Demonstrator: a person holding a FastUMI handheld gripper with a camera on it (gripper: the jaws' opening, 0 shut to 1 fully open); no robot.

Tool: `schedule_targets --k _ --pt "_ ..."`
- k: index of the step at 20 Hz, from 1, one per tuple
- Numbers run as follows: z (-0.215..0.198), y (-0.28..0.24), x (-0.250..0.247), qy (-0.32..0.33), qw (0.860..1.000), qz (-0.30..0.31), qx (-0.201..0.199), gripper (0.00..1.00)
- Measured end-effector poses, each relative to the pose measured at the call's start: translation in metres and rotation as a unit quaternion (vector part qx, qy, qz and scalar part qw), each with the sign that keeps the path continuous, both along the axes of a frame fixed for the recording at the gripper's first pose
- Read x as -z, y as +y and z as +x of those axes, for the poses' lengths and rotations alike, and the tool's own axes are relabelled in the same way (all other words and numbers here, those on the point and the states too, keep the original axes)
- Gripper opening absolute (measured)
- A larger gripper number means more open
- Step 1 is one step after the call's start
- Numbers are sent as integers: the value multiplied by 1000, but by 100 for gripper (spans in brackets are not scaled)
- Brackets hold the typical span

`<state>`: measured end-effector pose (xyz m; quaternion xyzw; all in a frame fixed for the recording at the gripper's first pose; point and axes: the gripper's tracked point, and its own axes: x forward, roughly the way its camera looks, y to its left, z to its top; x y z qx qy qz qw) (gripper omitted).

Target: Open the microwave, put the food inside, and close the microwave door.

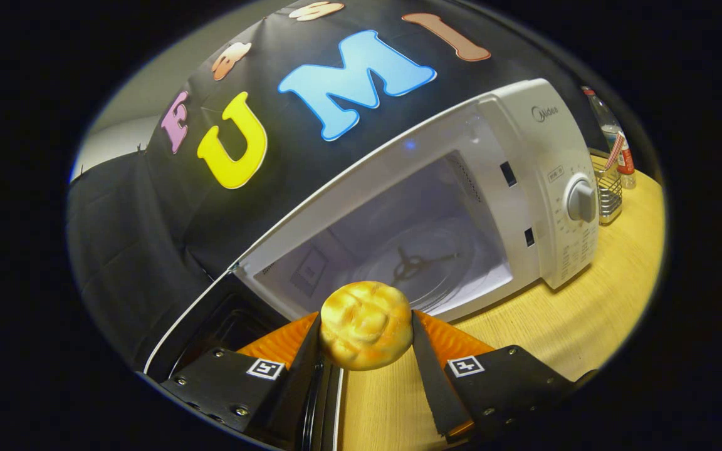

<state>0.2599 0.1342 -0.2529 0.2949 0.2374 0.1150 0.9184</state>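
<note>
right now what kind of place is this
Probably a mock kitchen counter in a recording booth: an open microwave on a wooden table, a bottle beside it. The gripper holds a bun.

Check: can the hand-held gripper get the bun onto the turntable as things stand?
Probably yes. The hand-held gripper is shut on the bun, the microwave door is swung open, and the turntable lies bare just beyond the fingers.

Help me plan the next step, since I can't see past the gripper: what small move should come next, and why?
Probably ease the gripper forward into the microwave. Both fingers press on the bun, the door is swung open beside them, and the turntable lies bare just beyond the bun, which hangs short of the opening.
</note>
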Motion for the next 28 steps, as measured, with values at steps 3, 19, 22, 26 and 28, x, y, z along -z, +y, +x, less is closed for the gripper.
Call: schedule_targets --k 3,19,22,26,28 --pt "21 -1 9 -2 1000 0 17 80" --pt "79 -7 54 16 995 -39 90 82" --pt "79 -9 48 14 995 -36 96 94" --pt "63 -7 37 7 994 -72 79 98" --pt "45 -8 24 -2 994 -94 63 98"
